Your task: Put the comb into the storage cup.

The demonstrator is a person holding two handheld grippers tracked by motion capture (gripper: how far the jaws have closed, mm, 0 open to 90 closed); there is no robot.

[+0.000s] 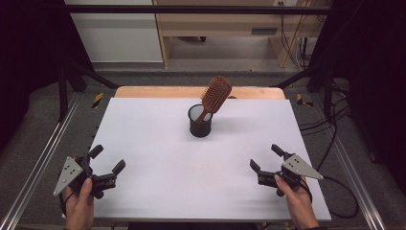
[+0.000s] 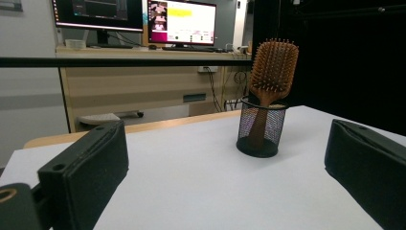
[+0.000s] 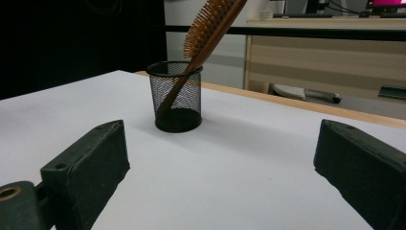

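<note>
A white rectangular table top [image 1: 158, 158] with a pale wooden strip along its far edge fills the middle of the high view. Just beyond its centre, toward twelve o'clock, stands a small black wire-mesh cylindrical cup [image 1: 200, 121]. A brown wooden paddle hairbrush [image 1: 215, 97] sits in it handle down, its bristled head rising out of the rim and leaning toward one o'clock, tilted rather than upright.

The left gripper [image 1: 106, 161] rests at about seven o'clock, near the front left corner of the table top, held by the person's left hand [image 1: 80, 203]. Its jaws are spread wide with nothing between them, pointing toward the table's middle. The right gripper [image 1: 266, 157] sits at about five o'clock, near the front right corner, held by the right hand [image 1: 298, 201]; its jaws also stand wide apart and empty. Both grippers are well apart from the cup.

In the left gripper view the mesh cup [image 2: 261, 127] stands between the two black jaws, farther off on the white surface, with the hairbrush [image 2: 270, 72] showing its bristle face. In the right gripper view the cup [image 3: 176, 96] lies left of centre and the hairbrush [image 3: 203, 36] slants up to the right past the top edge.

Beyond the table, a wooden desk [image 2: 143, 86] carries two lit monitors [image 2: 182, 22].
</note>
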